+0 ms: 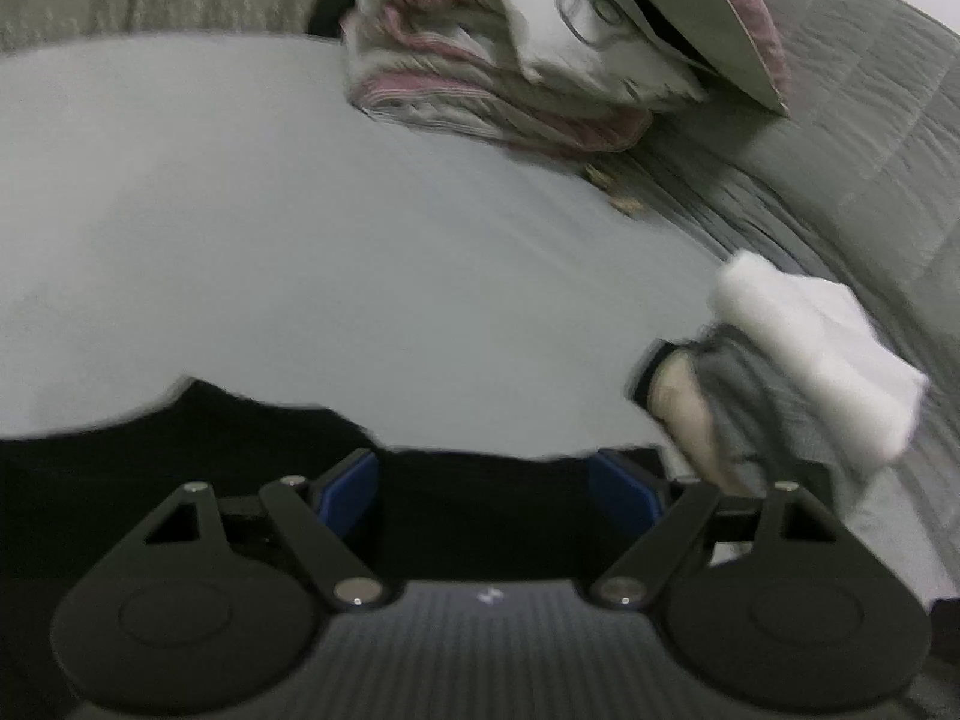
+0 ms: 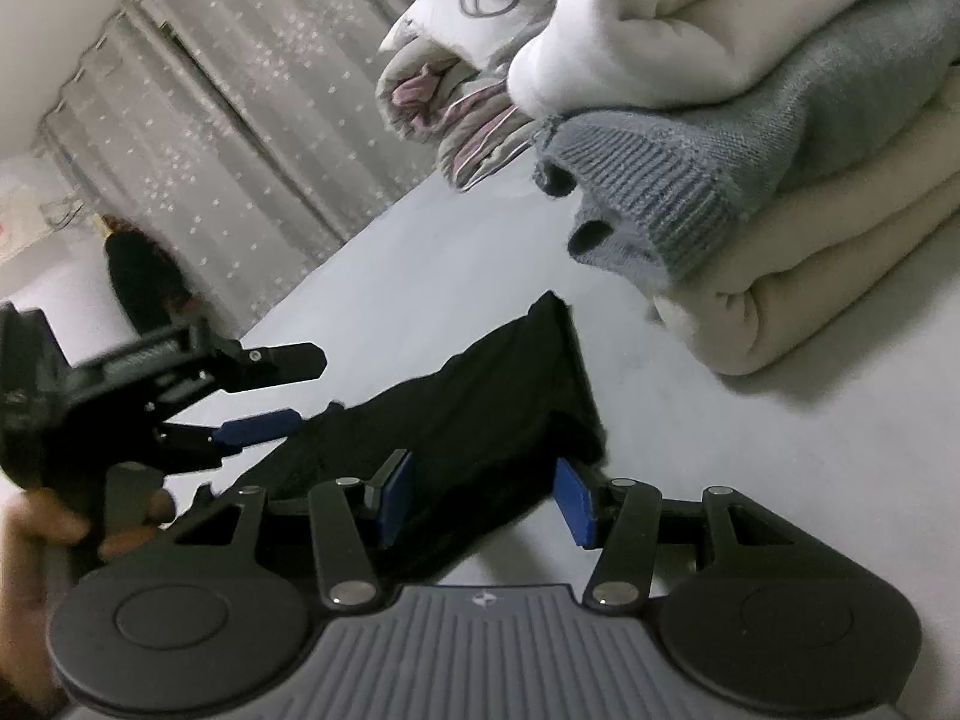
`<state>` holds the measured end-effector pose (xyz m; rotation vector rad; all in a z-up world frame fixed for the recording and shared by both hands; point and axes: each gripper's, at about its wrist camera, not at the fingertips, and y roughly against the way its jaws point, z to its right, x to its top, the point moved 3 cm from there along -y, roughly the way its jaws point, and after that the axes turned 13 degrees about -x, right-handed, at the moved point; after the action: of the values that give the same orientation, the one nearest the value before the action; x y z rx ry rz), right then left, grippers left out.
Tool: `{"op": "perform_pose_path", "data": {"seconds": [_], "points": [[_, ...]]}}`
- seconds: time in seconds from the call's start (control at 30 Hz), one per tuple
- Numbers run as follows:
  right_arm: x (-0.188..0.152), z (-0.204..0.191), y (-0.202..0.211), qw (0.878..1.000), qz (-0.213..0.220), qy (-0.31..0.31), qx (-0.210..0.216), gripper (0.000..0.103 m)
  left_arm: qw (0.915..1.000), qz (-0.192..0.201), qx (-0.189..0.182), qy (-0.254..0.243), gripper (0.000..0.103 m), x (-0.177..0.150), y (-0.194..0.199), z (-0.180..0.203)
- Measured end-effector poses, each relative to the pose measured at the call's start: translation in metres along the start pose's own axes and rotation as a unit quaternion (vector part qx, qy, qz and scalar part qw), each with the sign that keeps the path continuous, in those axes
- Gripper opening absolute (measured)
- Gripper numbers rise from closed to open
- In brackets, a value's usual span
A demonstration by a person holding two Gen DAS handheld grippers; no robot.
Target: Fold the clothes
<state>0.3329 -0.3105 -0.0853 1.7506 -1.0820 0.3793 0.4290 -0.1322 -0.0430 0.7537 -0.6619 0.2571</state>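
— Black cloth, a dark garment [image 2: 480, 420], was seen spread flat on the grey sheet [image 2: 420, 276], reaching under both tools. How were the tools set?

— The left gripper [image 2: 282, 387] was held with its jaws apart, poised at the garment's left edge; the right gripper [image 2: 483, 501] was likewise parted, straddling the fabric, nothing clamped.

— And to the right?

— A folded stack [image 2: 780, 150] of white, grey and cream pieces was seen. For a tidy fold, it was judged that one layer should be pinched at matching corners and lifted evenly.
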Motion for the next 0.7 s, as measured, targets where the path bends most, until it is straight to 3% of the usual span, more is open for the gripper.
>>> {"op": "perform_pose_path", "data": {"seconds": [0.1,0.23,0.33,0.5,0.7], "points": [[0.000,-0.002,-0.002,1.000,0.010,0.000,-0.014,0.042,0.9989,-0.025,-0.032,0.024,0.082,-0.002,-0.013,0.009],[0.001,0.005,-0.006,0.999,0.010,-0.019,-0.032,0.011,0.9951,-0.056,-0.061,0.054,0.082,-0.009,-0.032,0.013],[0.003,0.010,-0.005,0.999,0.008,-0.032,-0.017,0.008,0.9924,-0.071,-0.074,0.068,0.083,-0.014,-0.040,0.014],[0.003,-0.004,0.003,1.000,0.029,0.009,0.010,0.007,0.9902,-0.081,-0.086,0.075,0.083,-0.012,-0.045,0.019],[-0.004,-0.031,0.013,0.993,0.053,0.094,0.049,0.007,0.9912,-0.101,-0.083,0.020,0.084,-0.011,-0.049,0.043]]}}
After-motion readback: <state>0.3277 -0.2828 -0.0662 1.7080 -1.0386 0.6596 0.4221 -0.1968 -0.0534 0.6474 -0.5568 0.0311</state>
